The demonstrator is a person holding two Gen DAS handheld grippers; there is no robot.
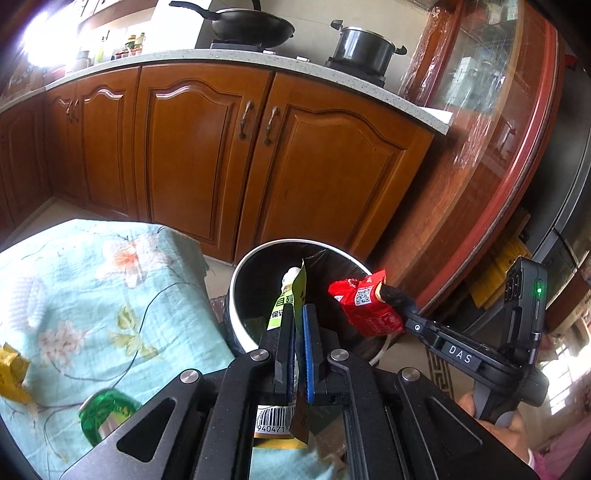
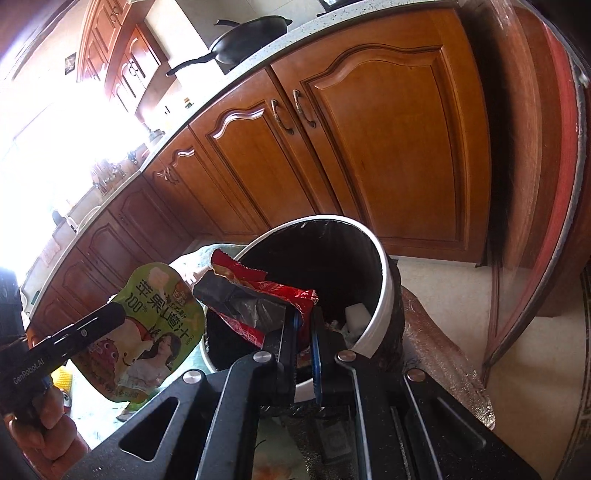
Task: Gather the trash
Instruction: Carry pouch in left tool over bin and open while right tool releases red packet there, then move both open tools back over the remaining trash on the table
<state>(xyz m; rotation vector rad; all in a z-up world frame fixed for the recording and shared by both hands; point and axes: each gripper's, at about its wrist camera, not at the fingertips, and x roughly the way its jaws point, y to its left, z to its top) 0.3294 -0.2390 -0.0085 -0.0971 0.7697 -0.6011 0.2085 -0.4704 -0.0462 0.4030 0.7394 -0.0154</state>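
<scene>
Two grippers each hold one piece of trash at the bin.

Left wrist view: the left gripper (image 1: 298,314) is pressed together on a green pouch (image 1: 286,306), which stands on edge between the fingers; its barcode end shows below, near the camera. The pouch top reaches over the near left rim of the bin (image 1: 236,277), a white pail lined with a black bag. To the right, the right gripper (image 1: 393,295) pinches a red wrapper (image 1: 364,306) above the right side of the bin mouth. Left of the bin lies a floral cloth (image 1: 110,280); a green can (image 1: 105,410) and a yellow wrapper (image 1: 13,369) rest on it. Wooden cabinets (image 1: 221,155) stand beyond, with a wok (image 1: 255,27) and a pot (image 1: 364,46) on the counter.

Right wrist view: the right gripper (image 2: 304,321) is clamped on the red wrapper (image 2: 266,295), which hangs crumpled over the bin (image 2: 376,314) opening. White scraps lie inside the bin. At left, the left gripper (image 2: 118,314) holds the green pouch (image 2: 155,328), its printed face visible, just left of the bin rim.
</scene>
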